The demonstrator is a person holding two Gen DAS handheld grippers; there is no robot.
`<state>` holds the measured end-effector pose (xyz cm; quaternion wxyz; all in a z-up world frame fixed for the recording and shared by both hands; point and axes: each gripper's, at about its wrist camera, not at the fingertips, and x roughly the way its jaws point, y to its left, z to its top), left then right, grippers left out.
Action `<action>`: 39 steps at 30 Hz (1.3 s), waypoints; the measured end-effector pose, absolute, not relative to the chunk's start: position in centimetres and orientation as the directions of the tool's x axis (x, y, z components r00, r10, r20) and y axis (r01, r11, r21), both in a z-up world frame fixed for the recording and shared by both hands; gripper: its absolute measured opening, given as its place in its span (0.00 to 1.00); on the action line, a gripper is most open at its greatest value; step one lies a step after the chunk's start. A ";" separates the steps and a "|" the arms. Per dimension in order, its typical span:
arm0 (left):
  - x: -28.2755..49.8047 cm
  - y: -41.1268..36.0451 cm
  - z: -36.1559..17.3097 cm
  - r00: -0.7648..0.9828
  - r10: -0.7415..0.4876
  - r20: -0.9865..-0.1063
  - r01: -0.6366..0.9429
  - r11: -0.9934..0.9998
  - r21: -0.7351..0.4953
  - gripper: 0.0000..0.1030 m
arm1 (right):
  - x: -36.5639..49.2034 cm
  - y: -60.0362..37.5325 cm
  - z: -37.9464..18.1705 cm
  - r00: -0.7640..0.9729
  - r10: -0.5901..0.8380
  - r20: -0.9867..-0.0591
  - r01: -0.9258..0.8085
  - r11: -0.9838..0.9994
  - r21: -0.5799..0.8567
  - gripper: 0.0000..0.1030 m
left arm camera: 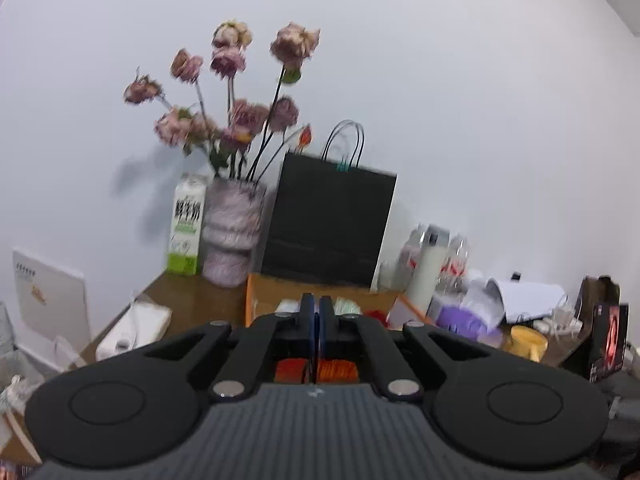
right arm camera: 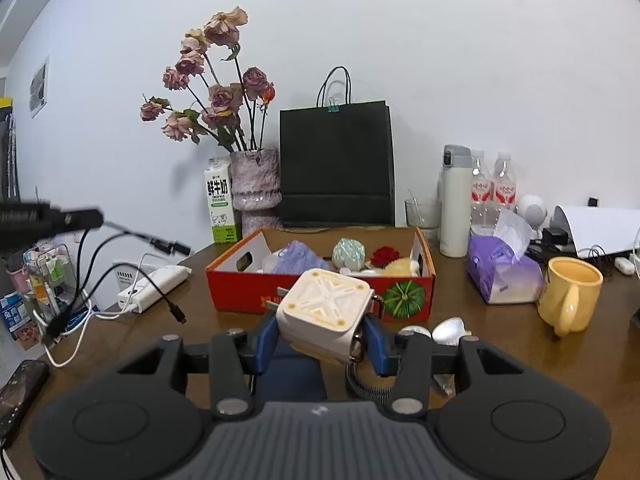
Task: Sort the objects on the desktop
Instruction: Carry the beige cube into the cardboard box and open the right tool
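Observation:
My right gripper (right arm camera: pixel 322 342) is shut on a cream cube-shaped charger (right arm camera: pixel 325 316) with a braided cable hanging below, held above the wooden desk (right arm camera: pixel 500 344) in front of the red cardboard box (right arm camera: pixel 248 288). The box holds a purple cloth, a mint ball, a red flower and yellow things. My left gripper (left arm camera: pixel 316 320) is shut with its blue pads together and nothing between them, raised over the same box (left arm camera: pixel 260 292). The left wrist view is blurred.
Behind the box stand a vase of dried roses (right arm camera: pixel 256 184), a milk carton (right arm camera: pixel 220 204) and a black paper bag (right arm camera: pixel 336 164). To the right are a thermos (right arm camera: pixel 455 204), a purple tissue pack (right arm camera: pixel 502 272) and a yellow mug (right arm camera: pixel 570 294). A white power bank (right arm camera: pixel 154 282) with cables lies left.

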<state>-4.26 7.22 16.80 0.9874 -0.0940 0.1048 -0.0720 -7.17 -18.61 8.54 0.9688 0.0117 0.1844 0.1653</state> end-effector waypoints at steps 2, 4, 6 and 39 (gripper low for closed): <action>-2.0 7.4 19.0 0.966 -0.191 -0.174 0.153 0.965 -0.212 0.03 | -5.6 -18.5 9.5 0.876 0.342 -0.341 -0.331 0.939 0.092 0.44; 1.0 7.7 21.0 0.967 -0.204 -0.156 0.166 0.960 -0.227 0.03 | -3.5 -18.4 10.6 0.877 0.354 -0.324 -0.343 0.935 0.091 0.44; 4.6 7.9 22.5 0.966 -0.206 -0.155 0.163 0.953 -0.255 0.03 | -0.7 -18.1 11.7 0.877 0.360 -0.318 -0.350 0.932 0.089 0.44; 27.0 6.2 9.4 0.798 -0.136 -0.588 -0.023 0.967 -0.255 0.75 | 28.0 -11.3 6.4 0.634 0.279 -0.721 -0.319 0.944 0.085 0.70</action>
